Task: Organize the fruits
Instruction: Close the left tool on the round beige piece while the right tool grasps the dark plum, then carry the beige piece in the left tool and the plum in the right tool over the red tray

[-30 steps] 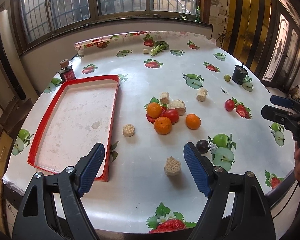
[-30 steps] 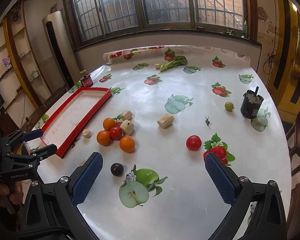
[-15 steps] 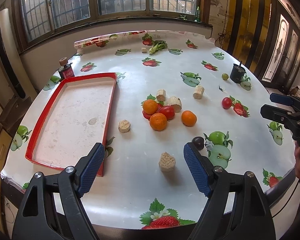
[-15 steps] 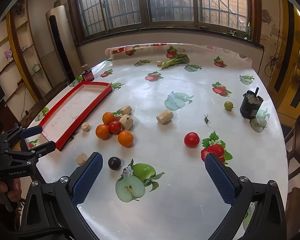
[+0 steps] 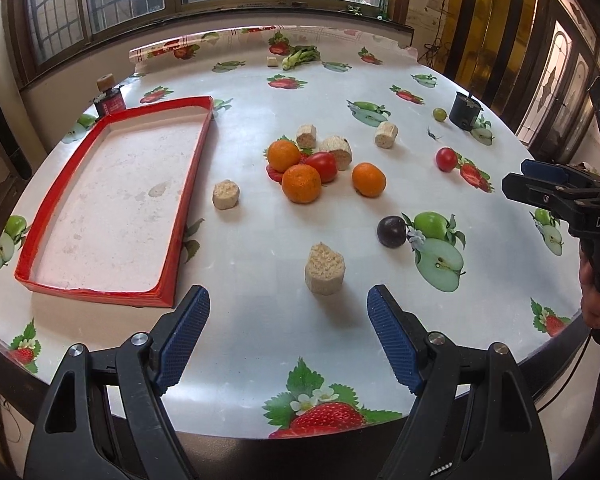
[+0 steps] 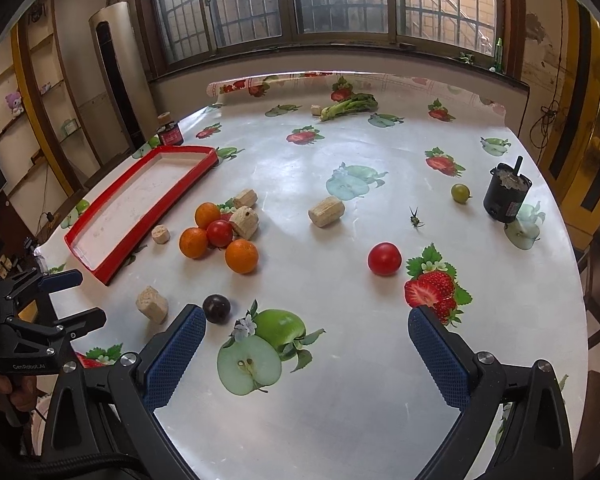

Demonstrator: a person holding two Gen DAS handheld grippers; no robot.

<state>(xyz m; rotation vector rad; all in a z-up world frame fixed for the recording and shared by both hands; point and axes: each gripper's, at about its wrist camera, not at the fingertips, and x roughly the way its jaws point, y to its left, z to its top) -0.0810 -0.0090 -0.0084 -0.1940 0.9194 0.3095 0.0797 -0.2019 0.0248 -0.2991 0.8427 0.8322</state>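
Counted on the table: three oranges (image 5: 301, 183), two tomatoes (image 5: 323, 166), one dark plum (image 5: 391, 232), one green grape (image 6: 460, 193), one red tray (image 5: 188, 196), apparently seven cork-like chunks (image 5: 325, 268), two jars (image 6: 506, 192).

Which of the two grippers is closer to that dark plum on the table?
The right gripper. The plum lies just beyond its left fingertip, almost touching. The left gripper is back near the table edge, with the plum farther ahead and to its right.
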